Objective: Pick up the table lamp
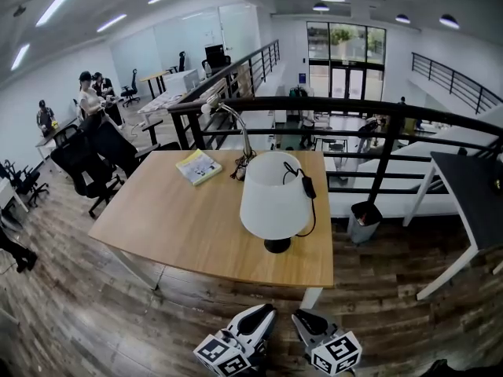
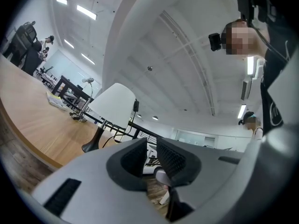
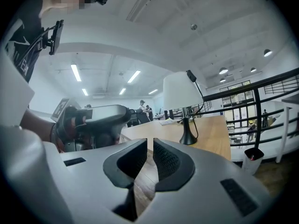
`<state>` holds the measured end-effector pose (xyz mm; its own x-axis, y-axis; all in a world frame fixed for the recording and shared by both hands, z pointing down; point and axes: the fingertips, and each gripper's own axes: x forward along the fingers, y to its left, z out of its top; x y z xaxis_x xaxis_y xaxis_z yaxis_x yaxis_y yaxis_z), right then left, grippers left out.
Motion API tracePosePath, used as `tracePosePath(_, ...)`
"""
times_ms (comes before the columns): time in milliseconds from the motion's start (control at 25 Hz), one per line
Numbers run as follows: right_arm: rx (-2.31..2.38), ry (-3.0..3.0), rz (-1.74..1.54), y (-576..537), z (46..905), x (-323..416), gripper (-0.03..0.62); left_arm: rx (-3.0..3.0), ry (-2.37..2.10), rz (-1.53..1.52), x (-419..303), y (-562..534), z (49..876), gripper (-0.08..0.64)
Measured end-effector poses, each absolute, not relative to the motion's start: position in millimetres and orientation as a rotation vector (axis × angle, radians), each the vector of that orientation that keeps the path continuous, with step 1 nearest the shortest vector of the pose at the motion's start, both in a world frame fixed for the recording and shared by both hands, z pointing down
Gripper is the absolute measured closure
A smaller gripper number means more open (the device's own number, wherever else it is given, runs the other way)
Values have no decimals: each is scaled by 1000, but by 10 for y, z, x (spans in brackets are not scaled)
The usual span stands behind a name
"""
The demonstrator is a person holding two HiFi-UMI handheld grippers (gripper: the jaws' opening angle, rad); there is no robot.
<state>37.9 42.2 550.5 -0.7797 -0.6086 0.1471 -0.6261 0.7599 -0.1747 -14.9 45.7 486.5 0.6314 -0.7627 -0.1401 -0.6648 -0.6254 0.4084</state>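
Note:
The table lamp has a white shade, a thin stem and a black round base. It stands upright near the front right corner of the wooden table, its black cord trailing behind. Both grippers hover low in front of the table edge, apart from the lamp. My left gripper is open by a small gap with nothing in it; the lamp stands to its left. My right gripper is shut and empty, and the lamp stands ahead to the right.
A yellow booklet and a gooseneck desk lamp sit at the table's back. A black railing runs behind, with a waste bin to the right. Office chairs stand left; a white-legged table stands right.

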Motion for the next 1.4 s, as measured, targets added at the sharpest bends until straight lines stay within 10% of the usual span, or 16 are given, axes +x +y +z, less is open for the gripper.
tracePosePath(1400, 1128, -2727, 361, -995, 5940, -126, 537, 2424, -875, -556, -631, -1349, 5051, 411)
